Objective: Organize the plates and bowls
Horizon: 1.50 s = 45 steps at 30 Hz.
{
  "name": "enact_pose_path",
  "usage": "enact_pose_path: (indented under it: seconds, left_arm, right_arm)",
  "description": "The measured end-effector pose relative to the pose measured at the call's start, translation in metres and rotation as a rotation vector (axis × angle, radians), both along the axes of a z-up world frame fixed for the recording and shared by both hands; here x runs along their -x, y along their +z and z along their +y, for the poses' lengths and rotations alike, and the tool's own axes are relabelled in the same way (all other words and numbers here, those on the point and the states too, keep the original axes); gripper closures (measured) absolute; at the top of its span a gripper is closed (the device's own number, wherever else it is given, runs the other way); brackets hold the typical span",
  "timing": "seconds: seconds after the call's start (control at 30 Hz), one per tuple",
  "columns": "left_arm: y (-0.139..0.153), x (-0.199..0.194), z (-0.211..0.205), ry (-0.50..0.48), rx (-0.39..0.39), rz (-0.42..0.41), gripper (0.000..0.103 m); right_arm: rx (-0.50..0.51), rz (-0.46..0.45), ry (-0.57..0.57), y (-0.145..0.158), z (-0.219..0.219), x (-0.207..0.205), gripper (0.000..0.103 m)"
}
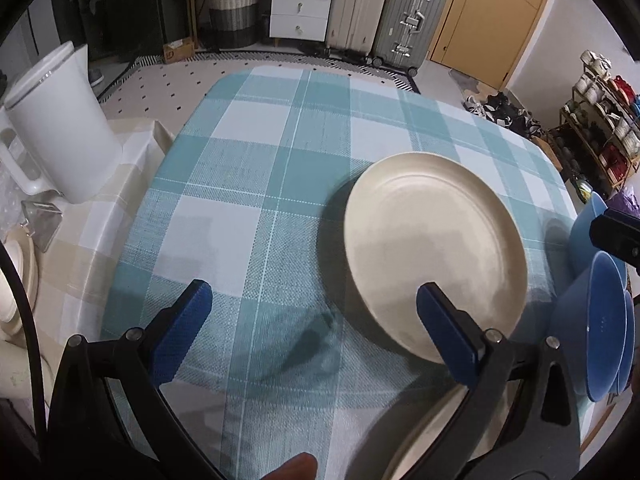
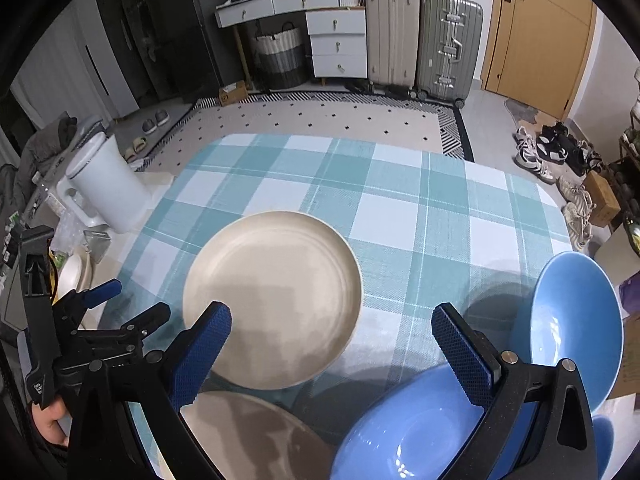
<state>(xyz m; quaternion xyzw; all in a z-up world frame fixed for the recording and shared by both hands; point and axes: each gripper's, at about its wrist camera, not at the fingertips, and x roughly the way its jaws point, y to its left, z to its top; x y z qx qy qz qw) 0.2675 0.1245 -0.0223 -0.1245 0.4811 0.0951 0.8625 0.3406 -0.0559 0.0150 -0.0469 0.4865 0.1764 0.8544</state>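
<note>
**Both claws spread wide above the checked tabletop, plates and bowls lying loose**

Left wrist view: the left claw hangs over the teal-and-white checked tabletop and looks down and forward, its blue-padded fingers released and far apart with nothing between them. A round cream ceramic plate lies flat on the cloth ahead and to the right; the right finger overlaps its near rim in this view, though contact cannot be told. A second cream plate shows partly under that finger's base. Further right, at the tabletop's edge, stand blue ceramic bowls, mouths turned toward the claw. A white plastic kettle stands far left on a beige cloth.

Right wrist view: the right claw is likewise unclenched and empty, tilted down over the tabletop. The cream plate lies face up just ahead of its left finger. Beneath the right finger sits a blue bowl, and another blue bowl lies further right, tilted so its mouth faces left. The left claw appears low at the far left.
</note>
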Motion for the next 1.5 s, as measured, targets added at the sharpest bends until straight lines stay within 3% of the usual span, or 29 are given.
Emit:
enact_pose_path:
  seconds: [0.57, 0.97, 1.1, 1.2, 1.43, 1.5]
  left_arm:
    - [-0.039, -0.029, 0.008, 0.015, 0.015, 0.097, 0.001]
    - [-0.045, -0.036, 0.001, -0.014, 0.043, 0.1, 0.004]
    - [-0.046, -0.036, -0.003, -0.033, 0.049, 0.096, 0.006]
    - [-0.048, -0.035, -0.006, -0.048, 0.06, 0.102, 0.014]
    - [-0.047, -0.033, -0.012, -0.076, 0.058, 0.096, 0.029]
    - [-0.047, -0.033, -0.014, -0.086, 0.05, 0.093, 0.035]
  right_arm:
    - [0.095, 0.138, 0.002, -0.051, 0.0, -0.045, 0.001]
    - [0.083, 0.219, -0.008, -0.073, -0.008, -0.066, 0.002]
    - [0.081, 0.23, 0.013, -0.076, -0.003, -0.066, 0.014]
    - [0.089, 0.253, 0.03, -0.083, 0.001, -0.066, 0.026]
    - [0.1, 0.287, 0.041, -0.097, 0.002, -0.067, 0.037]
    - [0.1, 0.292, 0.058, -0.1, 0.005, -0.065, 0.047]
